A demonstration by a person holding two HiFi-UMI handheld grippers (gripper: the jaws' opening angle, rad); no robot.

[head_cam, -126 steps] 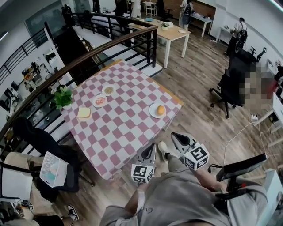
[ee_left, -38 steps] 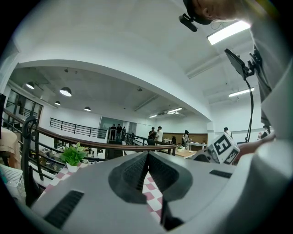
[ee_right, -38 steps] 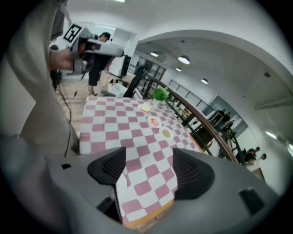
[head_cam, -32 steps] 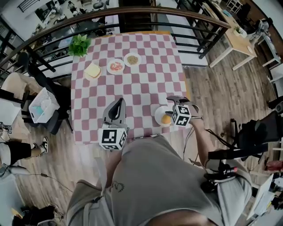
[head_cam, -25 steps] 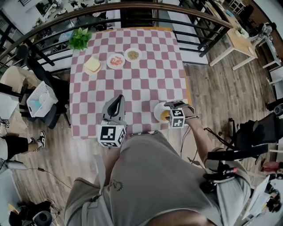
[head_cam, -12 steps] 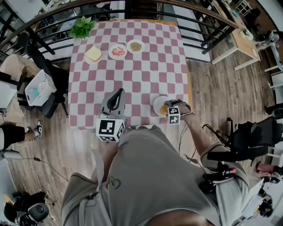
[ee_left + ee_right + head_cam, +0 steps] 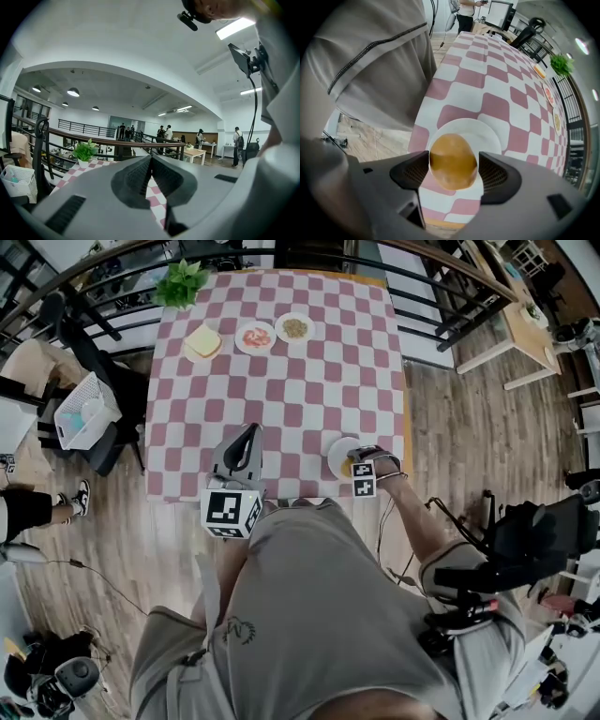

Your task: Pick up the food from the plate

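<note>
Our left gripper [image 7: 151,161] hangs idle, jaws pressed together on nothing. Our right gripper [image 7: 454,171], a second ago hovering higher, has dropped, and its jaws now clamp the bun [image 7: 453,159] between them. The plate [image 7: 490,136] lies just beyond. The grasp looks made, and we judge that lifting remains.

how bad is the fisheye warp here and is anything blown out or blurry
Head view: even light, sharp, the checked table only mildly bent. Left gripper view: black corners, ceiling light blown out white, railing bent into an arc. Right gripper view: bun sharp, the table's squares warped toward the rim.
</note>
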